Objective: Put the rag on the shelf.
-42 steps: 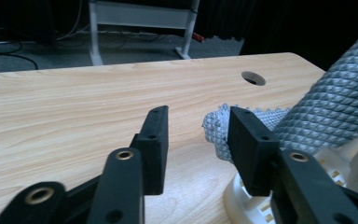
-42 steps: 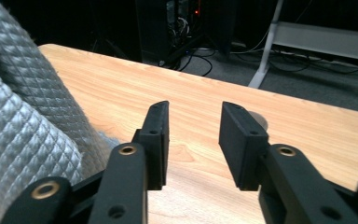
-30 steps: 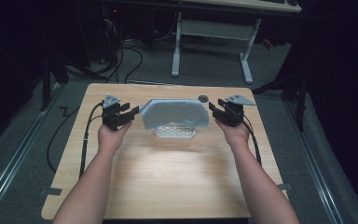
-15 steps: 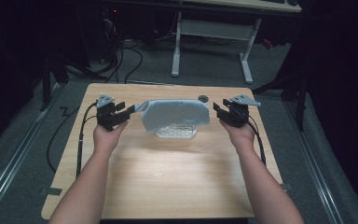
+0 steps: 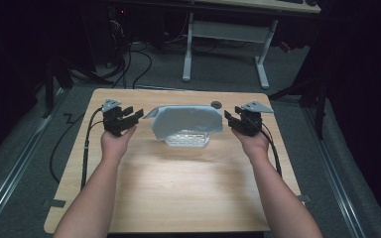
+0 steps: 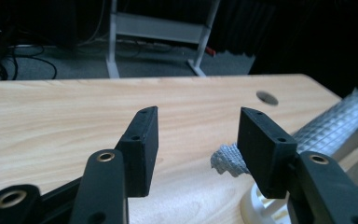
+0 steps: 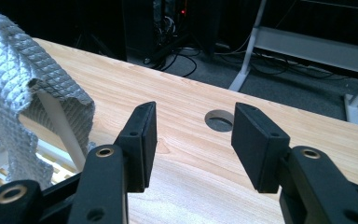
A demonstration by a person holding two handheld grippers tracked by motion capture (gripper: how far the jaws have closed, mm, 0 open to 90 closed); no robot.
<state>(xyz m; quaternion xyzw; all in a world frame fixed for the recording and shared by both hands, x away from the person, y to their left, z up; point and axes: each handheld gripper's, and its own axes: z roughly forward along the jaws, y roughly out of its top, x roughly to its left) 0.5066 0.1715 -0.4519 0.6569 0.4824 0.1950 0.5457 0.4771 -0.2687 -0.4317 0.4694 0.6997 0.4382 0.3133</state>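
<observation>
A grey woven cloth (image 5: 186,120) lies draped over a white slatted rack (image 5: 187,141) at the back middle of the wooden table (image 5: 178,183). My left gripper (image 5: 134,117) is open, a short way left of the cloth's left corner, nothing between its jaws. In the left gripper view the left gripper (image 6: 198,140) has the cloth's corner (image 6: 226,158) just beyond it at the right. My right gripper (image 5: 228,119) is open beside the cloth's right edge. In the right gripper view the right gripper (image 7: 193,140) holds nothing, with the cloth (image 7: 14,79) and the rack (image 7: 60,158) at its left.
A round cable hole (image 5: 216,104) sits in the table behind the cloth. Beyond the table stands a white desk frame (image 5: 228,44), with cables on the dark floor. Bare wood stretches toward the near edge between the person's forearms.
Both grippers let go of the cloth's ends and drew outward and slightly back. The cloth has settled lower over the rack.
</observation>
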